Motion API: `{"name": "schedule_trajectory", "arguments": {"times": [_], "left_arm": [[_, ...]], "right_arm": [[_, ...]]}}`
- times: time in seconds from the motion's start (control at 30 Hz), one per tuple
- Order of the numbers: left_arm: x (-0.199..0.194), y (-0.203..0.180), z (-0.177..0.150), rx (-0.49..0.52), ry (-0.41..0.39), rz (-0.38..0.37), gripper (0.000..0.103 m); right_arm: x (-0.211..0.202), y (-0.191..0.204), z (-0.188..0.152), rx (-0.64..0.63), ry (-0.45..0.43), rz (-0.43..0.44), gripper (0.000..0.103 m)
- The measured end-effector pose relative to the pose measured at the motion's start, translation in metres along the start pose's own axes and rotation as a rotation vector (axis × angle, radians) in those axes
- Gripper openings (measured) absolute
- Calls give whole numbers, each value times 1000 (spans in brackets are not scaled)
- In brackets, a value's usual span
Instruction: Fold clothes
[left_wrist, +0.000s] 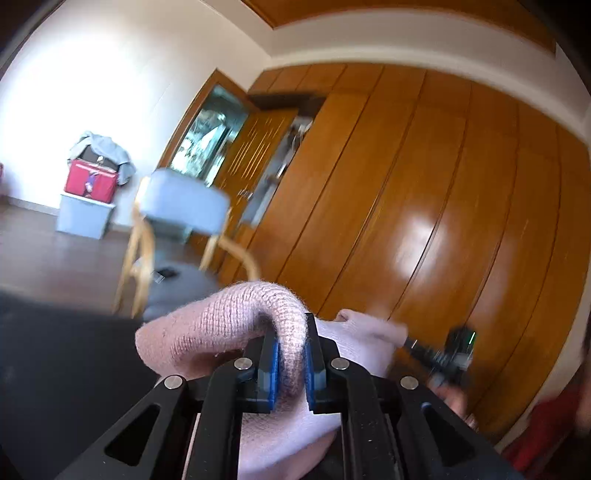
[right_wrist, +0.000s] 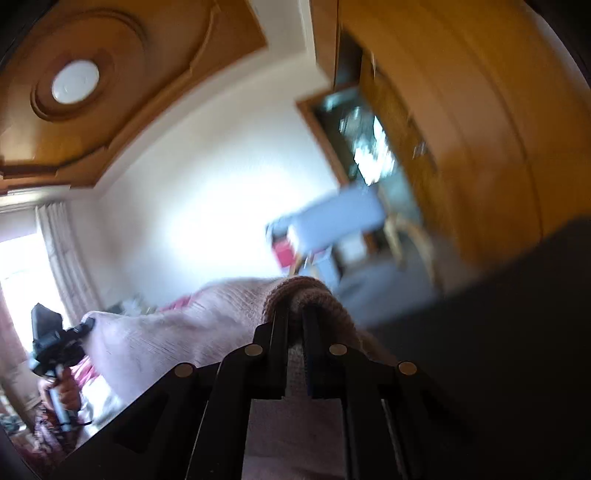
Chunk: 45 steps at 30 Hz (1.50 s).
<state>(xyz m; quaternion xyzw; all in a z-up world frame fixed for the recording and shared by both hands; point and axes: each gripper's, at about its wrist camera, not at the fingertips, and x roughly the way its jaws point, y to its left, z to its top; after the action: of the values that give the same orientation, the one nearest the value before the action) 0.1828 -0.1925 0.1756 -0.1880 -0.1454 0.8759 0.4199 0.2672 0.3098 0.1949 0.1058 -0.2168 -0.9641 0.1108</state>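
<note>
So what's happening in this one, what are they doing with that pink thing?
A person holds a two-finger gripper in each hand, and both are clamped on a pale pink knitted garment. The left gripper has a fold of the knit between its jaws, and the right gripper pinches a ribbed edge. The fabric is lifted up off the dark surface and spans between them. Both views are blurred, and no finished fold is visible yet.
</note>
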Motion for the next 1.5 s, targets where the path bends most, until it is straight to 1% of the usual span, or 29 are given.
{"name": "schedule_trajectory", "arguments": {"times": [0.07,0.13,0.2,0.23,0.27,0.3,0.4,0.43,0.5,0.57,0.6,0.63,0.67,0.7,0.73,0.77,0.83,0.93,0.97,1.03,1.1,1.17,1.23,1.3,1.33,1.43,1.47,1.5], "left_arm": [[-10,4,-34,21,47,47,10],[-12,14,-58,-32,81,40,10],[-15,23,-83,-84,116,34,9],[-17,25,-92,-96,133,32,10],[-23,23,-97,-85,149,33,10],[-28,21,-102,-75,164,34,10],[-44,16,-116,-44,212,38,10],[-50,15,-118,-39,221,37,10],[-64,21,-111,-55,182,48,10],[-79,29,-102,-76,128,65,12],[-86,33,-97,-86,101,74,14],[-85,35,-92,-80,91,87,18],[-72,33,-86,-51,105,106,18],[-59,30,-81,-22,118,125,19],[-45,28,-75,7,132,144,21],[-32,26,-69,35,146,164,21],[-5,21,-58,93,173,202,23],[35,14,-41,180,213,259,23],[54,9,-37,223,239,269,23],[111,-6,-41,348,337,258,23],[170,-18,-51,460,436,241,23],[218,-21,-70,550,545,243,23],[266,-24,-88,639,655,245,23],[296,-24,-107,711,738,249,23],[302,-23,-111,721,756,255,23],[302,-12,-105,655,734,289,24],[301,-8,-103,633,727,301,24],[301,-4,-101,611,719,312,24]], "right_arm": [[5,0,-22,-26,96,61,6],[9,8,-45,-90,174,81,6],[15,20,-69,-141,256,141,7],[17,25,-79,-162,302,184,7],[18,30,-89,-182,347,227,7],[20,36,-99,-208,390,265,10],[19,50,-126,-350,487,308,11],[17,50,-132,-371,493,306,11],[11,44,-130,-369,491,316,12],[4,33,-119,-324,435,310,14],[-3,28,-114,-296,402,304,19],[-8,23,-109,-267,369,292,24],[-8,17,-102,-239,339,252,39],[-7,13,-97,-216,314,206,75],[-5,9,-93,-190,286,159,93],[-2,4,-90,-152,248,117,103],[7,-5,-85,-64,218,138,103],[24,-22,-81,102,229,141,103],[31,-27,-80,150,237,134,103],[49,-30,-80,183,293,35,103],[60,-28,-84,176,337,-32,103],[71,-15,-90,133,382,-46,103],[79,0,-96,73,408,-51,103],[89,17,-105,-14,434,-68,103],[94,24,-109,-61,450,-83,103],[112,39,-135,-244,525,-183,101],[118,40,-144,-302,549,-212,90],[121,38,-151,-334,564,-232,75]]}}
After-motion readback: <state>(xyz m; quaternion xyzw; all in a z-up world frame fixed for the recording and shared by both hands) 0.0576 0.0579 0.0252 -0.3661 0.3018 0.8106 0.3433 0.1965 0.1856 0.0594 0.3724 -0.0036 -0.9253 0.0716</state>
